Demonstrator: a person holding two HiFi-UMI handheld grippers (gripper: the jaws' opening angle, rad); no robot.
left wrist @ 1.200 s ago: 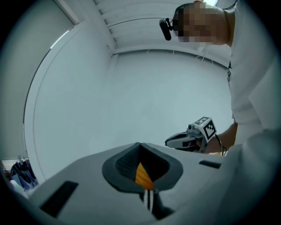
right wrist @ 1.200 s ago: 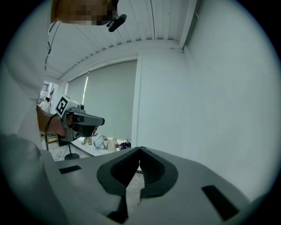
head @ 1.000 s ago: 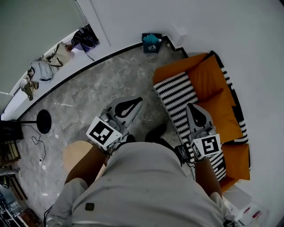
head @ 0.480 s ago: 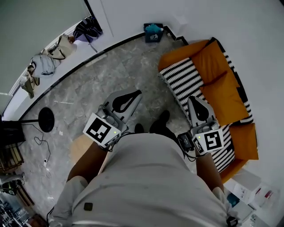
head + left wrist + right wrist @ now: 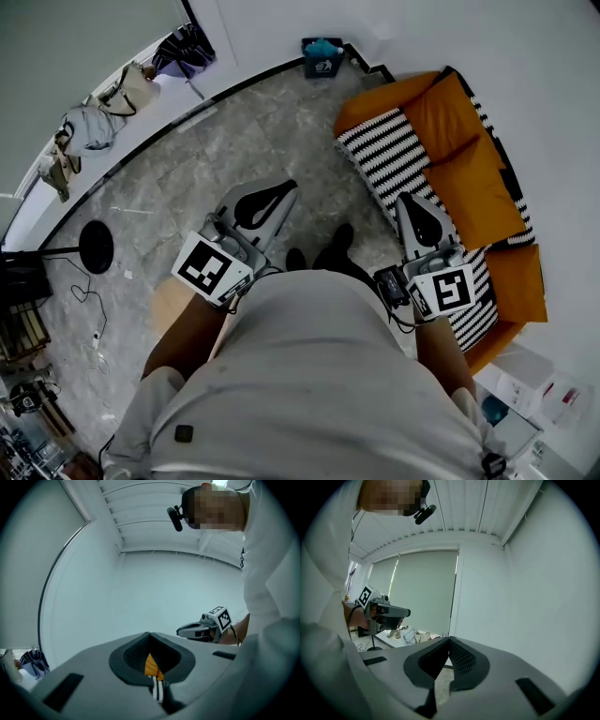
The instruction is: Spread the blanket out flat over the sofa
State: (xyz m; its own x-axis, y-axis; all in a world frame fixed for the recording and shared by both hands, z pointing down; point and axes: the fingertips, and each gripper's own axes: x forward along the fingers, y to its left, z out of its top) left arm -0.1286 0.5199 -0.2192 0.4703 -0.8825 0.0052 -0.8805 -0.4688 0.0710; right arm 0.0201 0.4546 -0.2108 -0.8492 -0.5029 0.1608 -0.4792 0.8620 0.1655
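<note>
An orange sofa (image 5: 469,173) stands against the wall at the right. A black-and-white striped blanket (image 5: 394,164) lies along its front and seat, and a strip of it shows behind the cushions. Both grippers are held up in front of the person's chest, away from the blanket. In the head view my left gripper (image 5: 286,187) hangs over the floor, left of the sofa. My right gripper (image 5: 409,199) is above the sofa's front edge. The left gripper (image 5: 150,637) and the right gripper (image 5: 450,641) each have their jaw tips together with nothing held.
Marble floor lies between me and the sofa. A blue box (image 5: 322,56) sits by the wall at the sofa's far end. A black stand base (image 5: 97,248) and bags (image 5: 89,122) on a ledge are at the left. A round wooden stool (image 5: 173,305) is beside me, white boxes (image 5: 525,394) at lower right.
The head view has shifted slightly, so the sofa sits a little further right and up. Both grippers stay shut and empty at chest height.
</note>
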